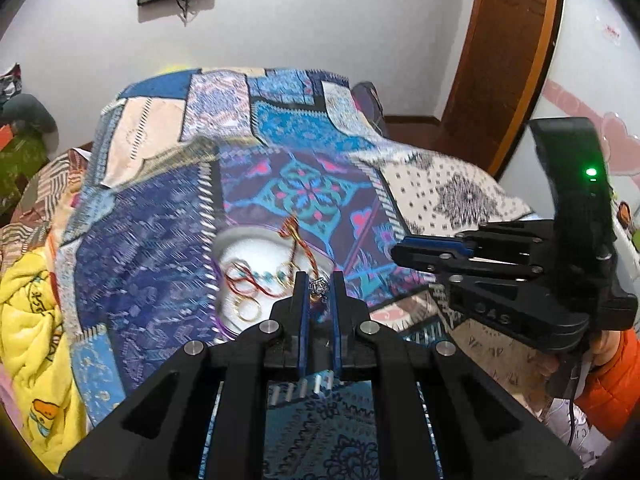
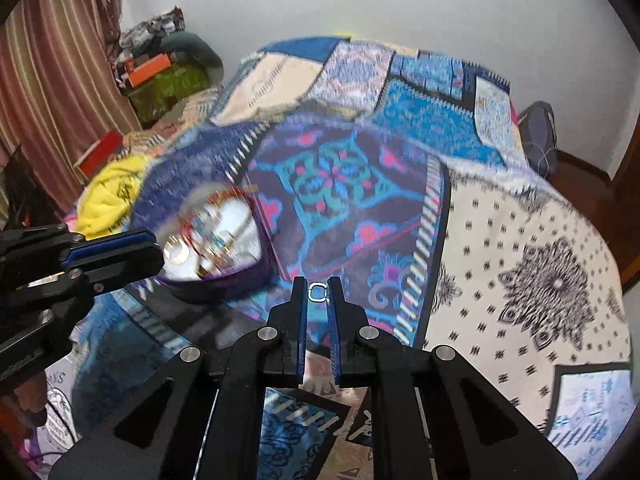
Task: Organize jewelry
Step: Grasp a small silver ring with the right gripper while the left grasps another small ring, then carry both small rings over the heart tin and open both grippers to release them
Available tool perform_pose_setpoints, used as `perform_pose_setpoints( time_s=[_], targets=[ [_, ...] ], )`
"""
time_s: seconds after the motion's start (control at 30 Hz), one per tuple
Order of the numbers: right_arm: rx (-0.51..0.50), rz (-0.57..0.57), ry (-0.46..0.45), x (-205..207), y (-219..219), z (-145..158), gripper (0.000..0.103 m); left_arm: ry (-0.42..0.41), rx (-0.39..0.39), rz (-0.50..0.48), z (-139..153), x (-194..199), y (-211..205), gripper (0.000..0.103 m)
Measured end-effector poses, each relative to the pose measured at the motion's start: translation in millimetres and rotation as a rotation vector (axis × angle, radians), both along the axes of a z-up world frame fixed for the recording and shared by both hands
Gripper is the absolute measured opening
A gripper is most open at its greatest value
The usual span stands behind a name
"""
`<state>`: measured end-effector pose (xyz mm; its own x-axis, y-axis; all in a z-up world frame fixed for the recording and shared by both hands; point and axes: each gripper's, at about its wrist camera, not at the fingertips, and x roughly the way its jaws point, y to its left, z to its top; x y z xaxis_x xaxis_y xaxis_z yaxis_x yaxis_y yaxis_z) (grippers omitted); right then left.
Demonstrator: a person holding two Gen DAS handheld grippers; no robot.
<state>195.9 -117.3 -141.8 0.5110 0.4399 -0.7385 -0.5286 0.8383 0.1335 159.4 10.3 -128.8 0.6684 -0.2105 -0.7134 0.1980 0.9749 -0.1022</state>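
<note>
Left wrist view: left gripper (image 1: 319, 285) pinches a small silver ring (image 1: 319, 287) above the white jewelry box (image 1: 256, 252).
Right gripper (image 2: 318, 290) pinches a silver clasp (image 2: 318, 293) over the patterned bedspread (image 2: 520, 240), beside the box.

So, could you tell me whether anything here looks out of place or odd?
One red and gold cord hangs over the rim of the white jewelry bowl onto the patchwork quilt rather than lying inside. Otherwise nothing stands out.

A dish (image 1: 256, 248) of bangles (image 1: 248, 308) sits on the quilt (image 1: 152, 240), just ahead-left of the left claw (image 1: 319, 286).
</note>
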Motion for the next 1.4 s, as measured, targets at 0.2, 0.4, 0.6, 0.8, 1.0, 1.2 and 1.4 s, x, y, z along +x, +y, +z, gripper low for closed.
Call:
perform_pose_setpoints(
  time_s=[0.2,0.4,0.6,0.8,1.0,1.2,1.4],
  targets=[
    [0.045,0.012,-0.058,-4,8,25,0.008,-0.059,0.006,0.030,22,-4,13,0.008],
    [0.073,0.047,-0.085,-7,23,37,0.008,-0.083,0.020,0.046,32,-2,25,0.008],
    [0.091,0.087,-0.087,-4,41,37,0.008,-0.079,0.018,0.052,30,7,34,0.008],
    [0.099,0.105,-0.084,10,57,35,0.008,-0.044,0.005,0.051,14,20,36,0.008],
    [0.114,0.116,-0.065,20,64,29,0.008,-0.001,-0.005,0.026,-7,34,32,0.008],
    [0.109,0.132,-0.039,25,70,21,0.008,0.019,0.016,0.027,-19,39,29,0.008],
    [0.103,0.153,-0.025,27,79,18,0.008,0.016,0.024,0.048,-20,36,36,0.016]
  ],
)
